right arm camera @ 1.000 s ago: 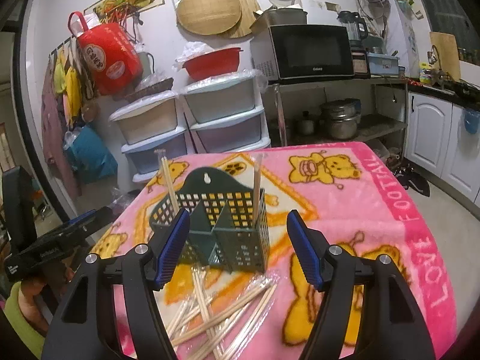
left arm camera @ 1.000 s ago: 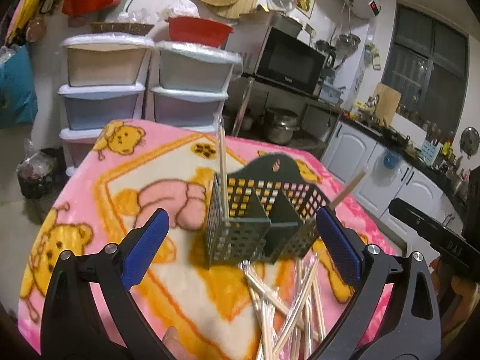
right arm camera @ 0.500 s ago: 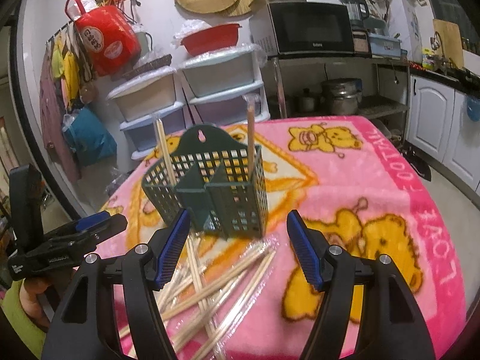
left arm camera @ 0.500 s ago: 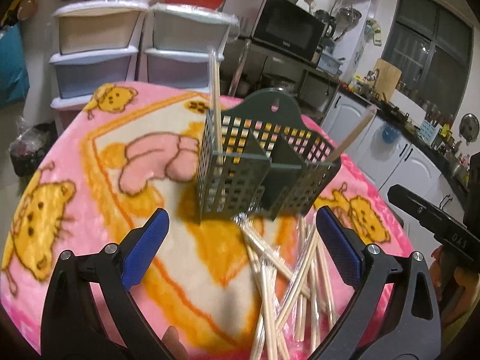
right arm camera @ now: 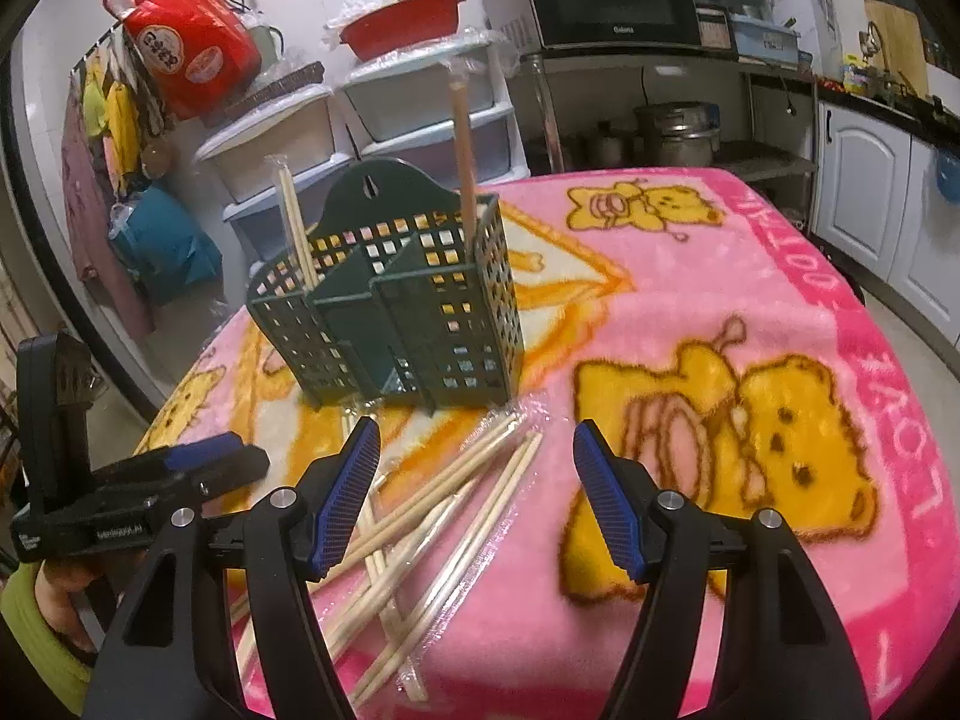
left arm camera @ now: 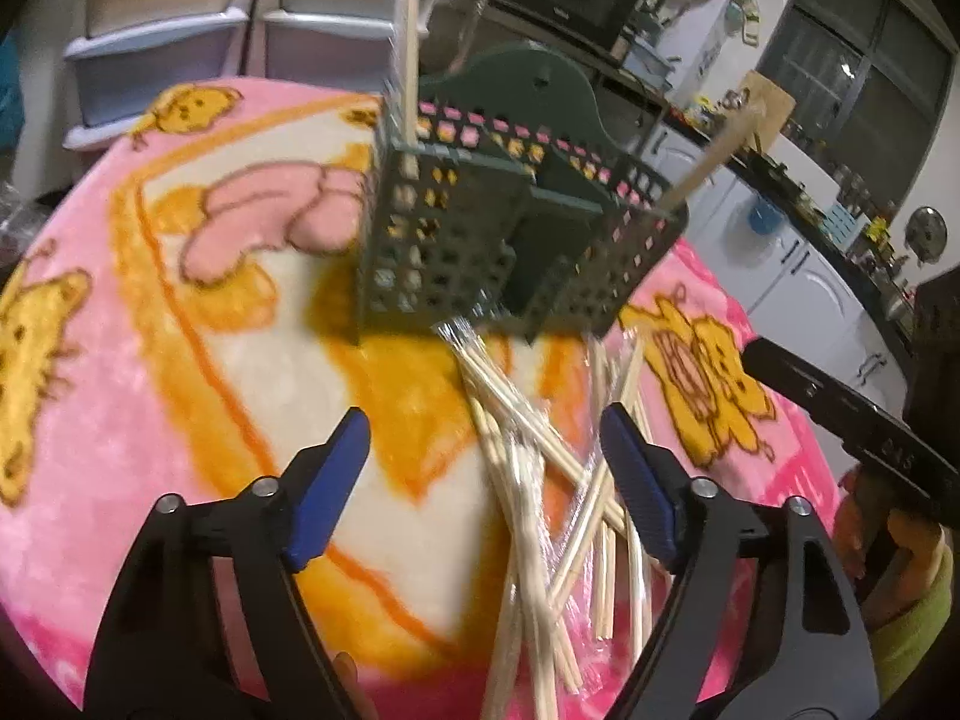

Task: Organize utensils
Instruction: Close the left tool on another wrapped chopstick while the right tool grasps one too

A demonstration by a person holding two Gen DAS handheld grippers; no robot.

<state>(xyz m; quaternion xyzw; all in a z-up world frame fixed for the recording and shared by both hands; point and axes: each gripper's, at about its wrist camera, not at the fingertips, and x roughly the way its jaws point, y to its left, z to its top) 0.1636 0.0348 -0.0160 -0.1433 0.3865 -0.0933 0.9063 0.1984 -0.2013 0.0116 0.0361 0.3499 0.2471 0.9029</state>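
Both grippers lower, left gripper (left arm camera: 483,480) narrower.

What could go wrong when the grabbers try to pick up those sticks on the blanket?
The wrapped chopsticks lie crossed in a pile, so the left gripper, whose jaws have just been closing with nothing pressed yet, might pinch several or slip on the plastic. The right gripper hangs close; they could bump. A nudge might tip the green holder.
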